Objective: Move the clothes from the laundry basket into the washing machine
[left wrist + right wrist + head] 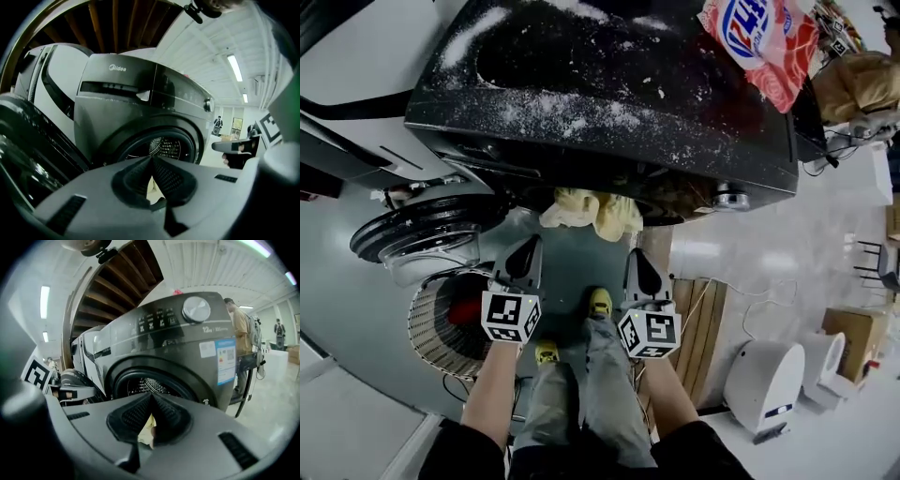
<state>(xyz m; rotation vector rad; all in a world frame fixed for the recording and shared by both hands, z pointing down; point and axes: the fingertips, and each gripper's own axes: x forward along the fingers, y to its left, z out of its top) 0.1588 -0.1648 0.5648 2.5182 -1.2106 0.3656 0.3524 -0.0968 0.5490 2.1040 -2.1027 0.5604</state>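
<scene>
The washing machine's round door (422, 234) stands swung open at far left of the head view. Below it sits the laundry basket (427, 342) on the floor, with a red garment (464, 311) lying inside. Just right of the basket the left gripper (525, 248) points up at the washing machine (609, 103). Its own view shows its jaws together, tips meeting, with nothing pinched between them and the open drum (164, 147) straight beyond.

Between the two grippers and above them, a pale yellow cloth (586, 211) hangs out over the lower lip of the drum opening, apart from both sets of tips. The person's yellow shoes (600, 302) stand on the grey floor below.

The right gripper (639, 267) is held beside the left one and aimed the same way, with its jaws likewise closed at the tips. In its own view a pale yellow sliver shows in the gap behind the tips. That is probably the hanging cloth seen past the jaws rather than anything held, though the angle is poor.

Further right, a red-and-white detergent bag (759, 42) rests on the machine's speckled dark top. A white rounded appliance (764, 384) and a cardboard box (853, 342) stand on the pale floor at the far right
</scene>
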